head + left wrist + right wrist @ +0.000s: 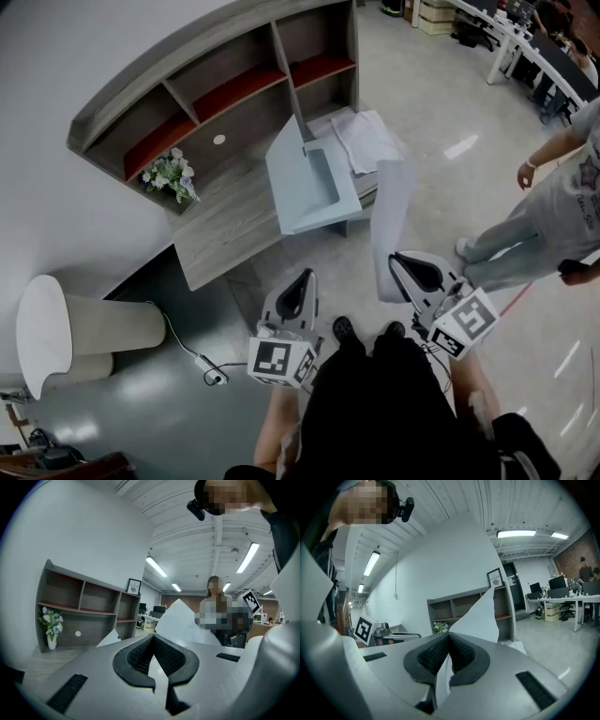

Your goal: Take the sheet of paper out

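Paper [392, 211] clamped in right tongs [449, 637]

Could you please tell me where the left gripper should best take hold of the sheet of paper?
Probably the free left edge of the sheet of paper, above the end clamped in the right gripper. It stands up thin and flat, so the left gripper, now shut, should open, come from the left and close its fingers across both faces.

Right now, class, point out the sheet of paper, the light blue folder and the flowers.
sheet of paper [392, 214], head view, middle of the sheet.
light blue folder [317, 190], head view, inner face.
flowers [170, 174], head view, blossoms.
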The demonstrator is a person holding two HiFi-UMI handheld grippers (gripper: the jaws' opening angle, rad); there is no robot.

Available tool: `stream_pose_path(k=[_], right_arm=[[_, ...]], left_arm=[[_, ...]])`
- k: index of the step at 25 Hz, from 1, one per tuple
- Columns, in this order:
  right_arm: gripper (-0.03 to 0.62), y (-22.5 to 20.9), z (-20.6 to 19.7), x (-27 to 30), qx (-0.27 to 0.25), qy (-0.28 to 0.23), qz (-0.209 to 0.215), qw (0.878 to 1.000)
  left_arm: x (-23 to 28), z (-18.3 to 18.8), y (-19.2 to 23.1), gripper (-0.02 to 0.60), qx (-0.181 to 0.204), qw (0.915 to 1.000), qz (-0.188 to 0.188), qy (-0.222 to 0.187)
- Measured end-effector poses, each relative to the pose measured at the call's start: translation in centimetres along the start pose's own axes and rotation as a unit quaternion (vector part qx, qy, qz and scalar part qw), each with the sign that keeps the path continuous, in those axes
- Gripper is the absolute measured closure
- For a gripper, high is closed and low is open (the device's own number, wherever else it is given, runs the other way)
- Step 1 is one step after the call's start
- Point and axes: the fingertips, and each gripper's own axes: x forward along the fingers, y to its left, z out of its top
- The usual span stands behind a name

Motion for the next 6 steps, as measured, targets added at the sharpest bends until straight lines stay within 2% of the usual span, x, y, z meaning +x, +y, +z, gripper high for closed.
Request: stream_pose_path(k=[6], right_arm=[[0.58,0.25,-0.22,0.25,-0.003,0.0,-0.001,1.0]], left_arm=[[-0.03,-0.29,0.14,0.566,0.002,1.0,-0.003,0.002]])
